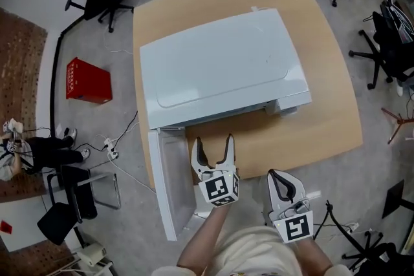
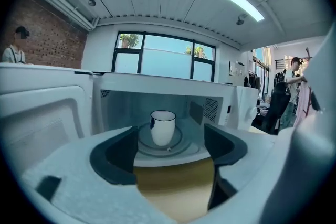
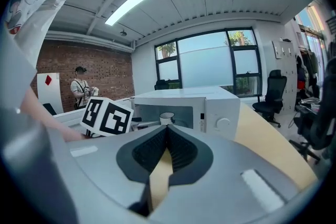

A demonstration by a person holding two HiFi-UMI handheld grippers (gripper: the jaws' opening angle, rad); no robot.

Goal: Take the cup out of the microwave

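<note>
- Saw the bench (image 1: 336, 106) carrying the microwave (image 1: 220, 68), a white box set at a slant across the top.
- Found the microwave's door (image 1: 162, 184) swung fully out at the head view's left, leaving the cavity open toward the person.
- Logged the left tongs (image 1: 213, 139) spread wide with nothing between the pads. Aimed at the open cavity from just outside its front edge, touching nothing.
- Logged the right tongs (image 1: 277, 178) pressed together and empty, held back over the bench's near edge, beside the left tongs and further from the microwave.
- Spotted the turntable (image 2: 181, 147) lying flat on the cavity floor.
- Placed the cup (image 2: 163, 127) upright on the turntable, about mid-cavity. White with a dark rim. Dark mark on its left side, maybe a handle, too small to tell. Lined up in the gap of the left tongs in the left gripper view, but well beyond the pads.
- Judged the step in hand as the reach for the cup: door-opening done, grasp not yet made, cup not yet out.
- Judged the next move as a straight, fairly level push of the left tongs into the cavity until the pads straddle the cup's body, then a squeeze.
- After that, likely a small lift off the turntable and a pull straight back out over the bench.
- Flagged a risk of tipping the cup if one pad lands first.
</note>
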